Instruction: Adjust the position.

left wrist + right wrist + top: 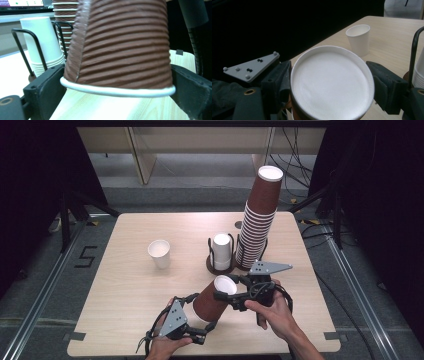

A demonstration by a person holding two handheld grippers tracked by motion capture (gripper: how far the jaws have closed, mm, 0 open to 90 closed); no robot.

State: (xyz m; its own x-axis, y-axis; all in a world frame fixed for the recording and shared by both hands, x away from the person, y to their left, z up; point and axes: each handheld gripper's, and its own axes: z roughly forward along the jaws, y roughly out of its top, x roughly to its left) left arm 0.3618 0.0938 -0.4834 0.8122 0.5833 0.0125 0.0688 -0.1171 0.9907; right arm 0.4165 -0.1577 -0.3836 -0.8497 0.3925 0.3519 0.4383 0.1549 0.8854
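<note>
I have the brown ribbed cup lifted just off the near middle of the bench, tipped on its side with its white base pointing far and to the right. My left gripper is clamped on the cup's rimmed mouth end; in the left gripper view the white rim sits pinched between the two black jaws, touching both. My right gripper is closed on the opposite end, and in the right gripper view the round white base sits between its jaws, with each jaw pressed against the side of the cup. So both grippers hold the same cup, one at each end.

Farther off, near the middle of the bench, a black wire holder carries a stack of upturned white cups. Just to its right rises a tall leaning stack of brown cups, mouths down. A single white cup stands upright on its own to the left of the holder, well apart from the grippers
</note>
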